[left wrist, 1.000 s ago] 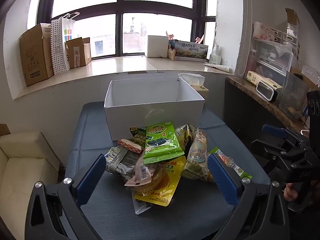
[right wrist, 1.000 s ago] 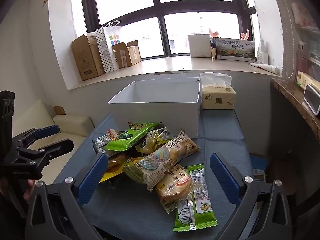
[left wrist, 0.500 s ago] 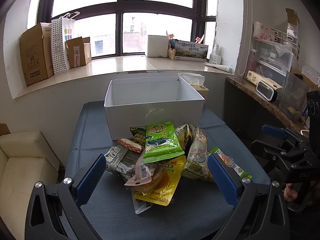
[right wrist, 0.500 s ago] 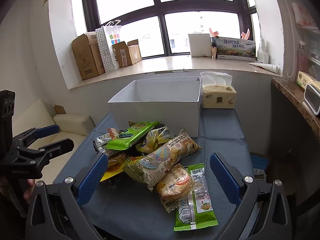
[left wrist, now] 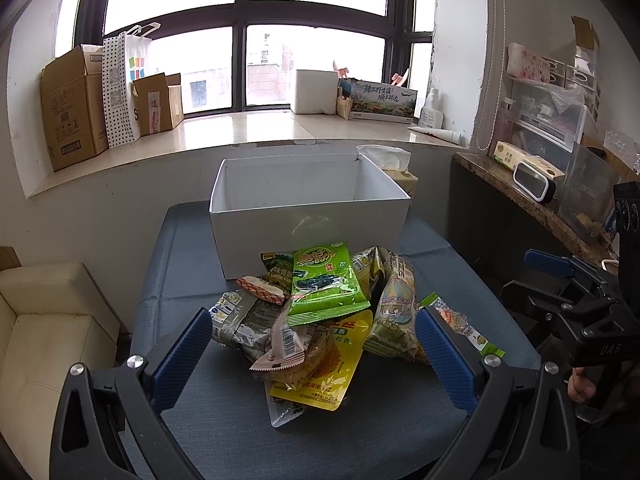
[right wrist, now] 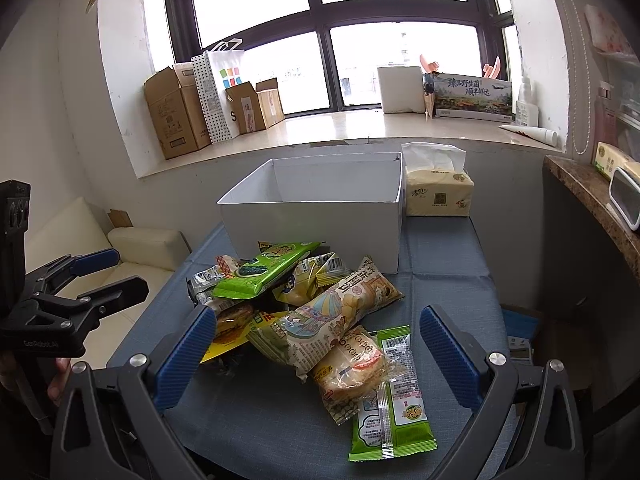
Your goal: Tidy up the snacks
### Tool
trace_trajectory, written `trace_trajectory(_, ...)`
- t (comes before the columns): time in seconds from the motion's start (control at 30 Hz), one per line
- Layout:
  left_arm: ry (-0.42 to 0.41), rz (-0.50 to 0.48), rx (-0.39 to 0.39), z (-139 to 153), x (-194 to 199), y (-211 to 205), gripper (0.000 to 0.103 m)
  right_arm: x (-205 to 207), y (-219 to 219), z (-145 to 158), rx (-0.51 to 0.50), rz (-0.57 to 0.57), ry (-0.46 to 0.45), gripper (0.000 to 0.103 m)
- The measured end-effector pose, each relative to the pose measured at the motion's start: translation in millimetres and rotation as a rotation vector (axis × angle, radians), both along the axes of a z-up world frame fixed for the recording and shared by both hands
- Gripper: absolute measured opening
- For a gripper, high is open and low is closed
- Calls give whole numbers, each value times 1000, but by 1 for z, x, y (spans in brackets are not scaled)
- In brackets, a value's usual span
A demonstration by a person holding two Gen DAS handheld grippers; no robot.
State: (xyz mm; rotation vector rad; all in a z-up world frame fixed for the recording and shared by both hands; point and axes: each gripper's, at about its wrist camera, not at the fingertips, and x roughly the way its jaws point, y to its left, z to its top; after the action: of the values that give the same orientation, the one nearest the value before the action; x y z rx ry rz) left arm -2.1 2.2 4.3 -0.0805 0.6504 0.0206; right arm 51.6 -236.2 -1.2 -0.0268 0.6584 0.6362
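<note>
Your left tongs (left wrist: 312,354) hover with their blue pads spread wide, holding nothing, just short of the snack pile (left wrist: 320,320) on the blue-covered desk (left wrist: 180,272). Your right tongs (right wrist: 318,354) are likewise parted and empty, low over the near edge of the same pile.

Take the white box (left wrist: 310,224) as your landmark and read from left to right. It stands open on the desk, and no packet shows inside from either view. Just in front of its left corner lies a silver-grey packet (left wrist: 240,320), with a small red-and-white checked wrapper (left wrist: 260,290) resting on it. In front of the box's middle, a bright green seaweed bag (left wrist: 324,284) sits on top of the heap, and a yellow pouch (left wrist: 332,364) pokes out beneath it toward you. In front of the box's right corner, a long illustrated cracker bag (right wrist: 328,320) leans across the pile; nearer to you, a round cake in clear wrap (right wrist: 352,368) overlaps a flat green-and-white packet (right wrist: 394,400). To the right of the box, touching its back corner, a tissue pack (right wrist: 438,196) sits.
</note>
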Motion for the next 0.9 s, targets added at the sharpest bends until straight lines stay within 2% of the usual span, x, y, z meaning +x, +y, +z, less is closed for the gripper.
trace_trajectory(0.9,7,-2,3,-3,0,-2,103,0,0,-3,-5,4,8,103)
